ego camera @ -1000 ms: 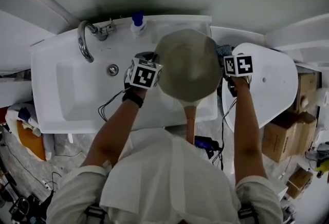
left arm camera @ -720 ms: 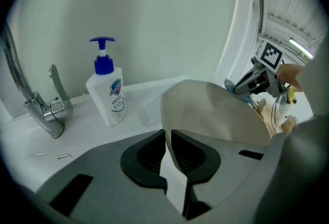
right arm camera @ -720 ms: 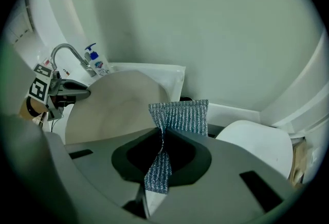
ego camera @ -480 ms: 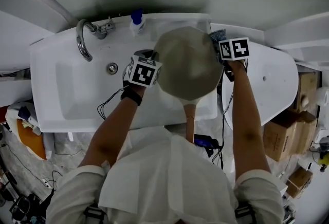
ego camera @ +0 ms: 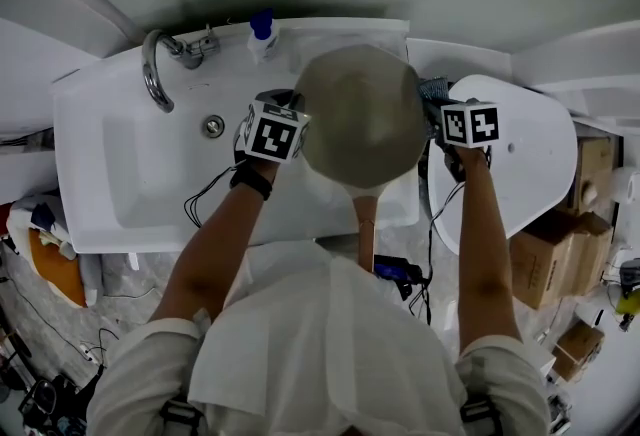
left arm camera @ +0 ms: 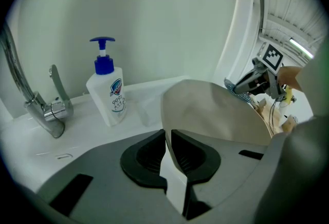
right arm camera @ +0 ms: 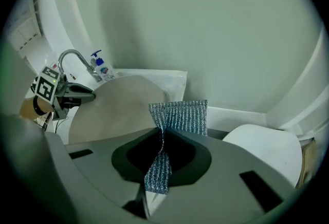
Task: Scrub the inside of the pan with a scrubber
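Note:
A beige pan (ego camera: 362, 119) with a wooden handle (ego camera: 365, 222) is held tilted over the right end of the white sink (ego camera: 120, 164). My left gripper (ego camera: 296, 114) is shut on the pan's left rim (left arm camera: 167, 133), which is pinched between the dark pads (left arm camera: 149, 153). On the pan's right side, my right gripper (ego camera: 434, 112) is shut on a blue-grey mesh scrubber (right arm camera: 177, 117). The scrubber's free end fans out above the jaws beside the pan's edge (right arm camera: 123, 105). In the left gripper view the scrubber (left arm camera: 237, 87) sits at the pan's far rim.
A chrome faucet (ego camera: 160, 69) and a soap pump bottle (ego camera: 262, 36) with a blue top stand along the sink's back edge by the wall. A white oval lid (ego camera: 520, 159) lies right of the sink. Cardboard boxes (ego camera: 560, 254) and cables are on the floor.
The right gripper with the scrubber swung toward the wall along the pan's right edge, then came back to about where it started. The left gripper and pan stayed put.

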`<state>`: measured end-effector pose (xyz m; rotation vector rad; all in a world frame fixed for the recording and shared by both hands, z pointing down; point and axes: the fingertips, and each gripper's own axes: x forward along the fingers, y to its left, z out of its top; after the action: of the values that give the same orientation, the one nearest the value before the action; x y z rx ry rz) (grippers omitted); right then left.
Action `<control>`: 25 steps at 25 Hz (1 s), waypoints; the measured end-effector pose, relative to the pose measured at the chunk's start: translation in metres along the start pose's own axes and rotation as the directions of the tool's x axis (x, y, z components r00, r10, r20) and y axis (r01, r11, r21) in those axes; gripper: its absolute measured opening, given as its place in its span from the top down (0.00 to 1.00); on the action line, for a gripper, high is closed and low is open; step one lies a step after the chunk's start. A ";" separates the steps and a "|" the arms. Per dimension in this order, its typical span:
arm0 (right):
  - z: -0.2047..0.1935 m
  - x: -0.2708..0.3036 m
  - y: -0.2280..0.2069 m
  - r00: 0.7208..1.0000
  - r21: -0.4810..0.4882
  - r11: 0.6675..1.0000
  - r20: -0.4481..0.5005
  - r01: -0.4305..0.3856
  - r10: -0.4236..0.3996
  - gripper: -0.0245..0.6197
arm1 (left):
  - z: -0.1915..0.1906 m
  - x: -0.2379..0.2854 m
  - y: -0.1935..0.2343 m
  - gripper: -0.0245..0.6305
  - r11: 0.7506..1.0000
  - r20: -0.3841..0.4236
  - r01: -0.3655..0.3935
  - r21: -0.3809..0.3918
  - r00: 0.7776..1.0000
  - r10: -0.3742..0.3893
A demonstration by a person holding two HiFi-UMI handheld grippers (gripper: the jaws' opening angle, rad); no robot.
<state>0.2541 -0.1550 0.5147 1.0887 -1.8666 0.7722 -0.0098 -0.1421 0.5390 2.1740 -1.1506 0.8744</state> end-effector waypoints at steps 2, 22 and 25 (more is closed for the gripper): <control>-0.015 -0.007 0.001 1.000 0.018 1.000 0.012 0.000 -0.001 0.90 | 0.000 0.000 0.000 0.89 1.000 -0.001 0.000 -0.001 1.000 0.000; -0.097 -0.040 0.088 0.998 -0.024 0.998 -0.031 -0.064 0.063 0.90 | 0.001 0.002 0.001 0.89 1.000 -0.003 -0.005 0.005 1.000 0.005; -0.099 -0.039 0.089 0.996 -0.028 0.997 -0.035 -0.078 0.077 0.90 | 0.001 0.002 0.001 0.89 1.000 -0.005 -0.005 0.007 1.000 0.005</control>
<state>0.2195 -0.0206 0.5184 0.9837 -1.8949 0.8009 -0.0094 -0.1437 0.5397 2.1742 -1.1522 0.8867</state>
